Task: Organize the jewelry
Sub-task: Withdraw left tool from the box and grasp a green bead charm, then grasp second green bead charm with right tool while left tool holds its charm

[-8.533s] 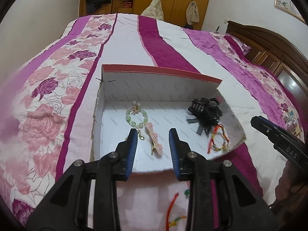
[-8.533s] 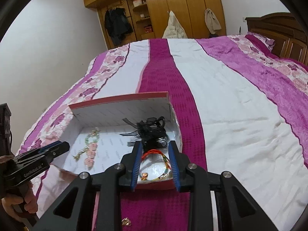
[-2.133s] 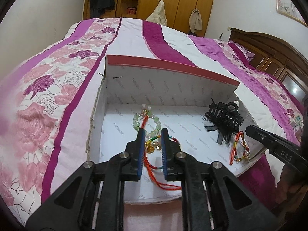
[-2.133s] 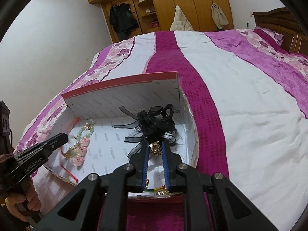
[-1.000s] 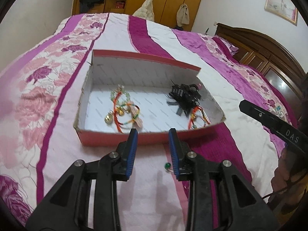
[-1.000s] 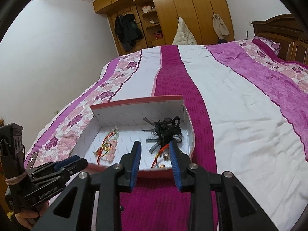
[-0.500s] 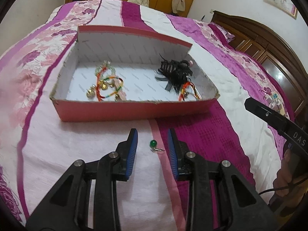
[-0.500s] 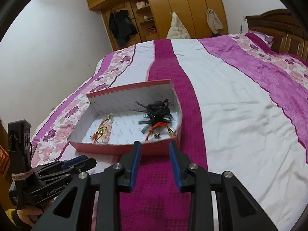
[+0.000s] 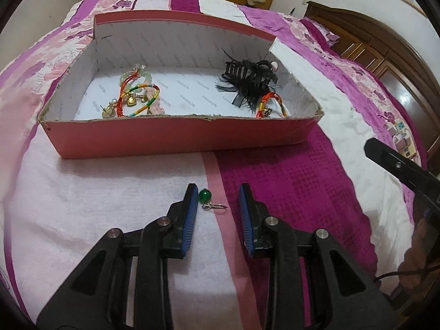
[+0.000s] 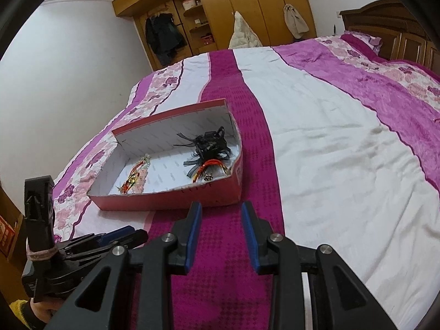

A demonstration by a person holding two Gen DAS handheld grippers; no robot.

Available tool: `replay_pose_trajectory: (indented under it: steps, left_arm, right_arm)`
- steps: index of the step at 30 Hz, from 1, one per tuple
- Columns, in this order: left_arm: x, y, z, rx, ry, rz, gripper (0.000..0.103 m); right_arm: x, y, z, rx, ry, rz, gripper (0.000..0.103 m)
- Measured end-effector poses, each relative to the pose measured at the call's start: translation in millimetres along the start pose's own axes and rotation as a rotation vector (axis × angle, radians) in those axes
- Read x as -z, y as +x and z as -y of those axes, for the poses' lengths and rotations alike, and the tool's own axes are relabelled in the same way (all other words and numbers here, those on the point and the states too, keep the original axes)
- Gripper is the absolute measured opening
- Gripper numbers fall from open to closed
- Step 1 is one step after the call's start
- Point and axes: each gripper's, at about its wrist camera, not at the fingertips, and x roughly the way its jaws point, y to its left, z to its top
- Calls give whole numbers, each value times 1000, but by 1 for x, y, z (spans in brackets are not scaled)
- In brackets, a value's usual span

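Observation:
A small earring with a green bead point(image 9: 205, 195) and a metal hook lies on the bedspread in front of the red box point(image 9: 178, 134). My left gripper point(image 9: 218, 192) hangs low over it with the bead just inside the left pad. The jaws are closing and neither pad presses on it. Inside the box lie corded bracelets with gold charms point(image 9: 134, 99), a black hair clip point(image 9: 247, 77) and a red bracelet point(image 9: 271, 104). My right gripper point(image 10: 221, 209) stands open with nothing between its fingers, short of the box point(image 10: 165, 200), above the magenta stripe.
The box rests on a bed with a pink, white and magenta striped cover point(image 10: 330, 137). A wooden headboard point(image 9: 371, 44) is on the right and a wardrobe point(image 10: 220, 8) stands behind. A person's hand point(image 10: 38, 310) holds the left gripper point(image 10: 123, 236) near the bed's left edge.
My left gripper has sunk toward the bed, and the green earring now sits between its fingers, which have narrowed a little. The right gripper has dropped lower in front of the box.

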Motion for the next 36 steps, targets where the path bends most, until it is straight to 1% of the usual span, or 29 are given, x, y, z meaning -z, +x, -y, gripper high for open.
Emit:
replay_pose_trajectory:
  steps: [1,3,8,12,17,25,32,36]
  left_arm:
    - [0,1,0,-4,-1,1,18]
    - [0,4,-1,-20,1,3,9]
    - [2,4,-2,-26,6,13,9]
    - [0,-2,-6,-6,-15,22,9]
    - [-5,-19,-10,-23,-16,64,9]
    - [-16,-48,-28,-31,-70,134,9]
    - [-16,-59,-38,-35,-89,163,9]
    - [-14,-62,-41,-44,-80,167,9]
  right_arm:
    - [1,0,0,0,2,-2,33]
    - [1,1,2,1,6,-3,33]
    - [3,2,4,1,17,-7,33]
    - [4,3,2,-3,13,-11,33]
    - [6,6,-5,-13,10,-24,33]
    - [13,14,-29,-54,-18,-61,33]
    - [22,24,-50,-93,-51,-104,33]
    - [30,32,-59,-116,-54,-136,33]
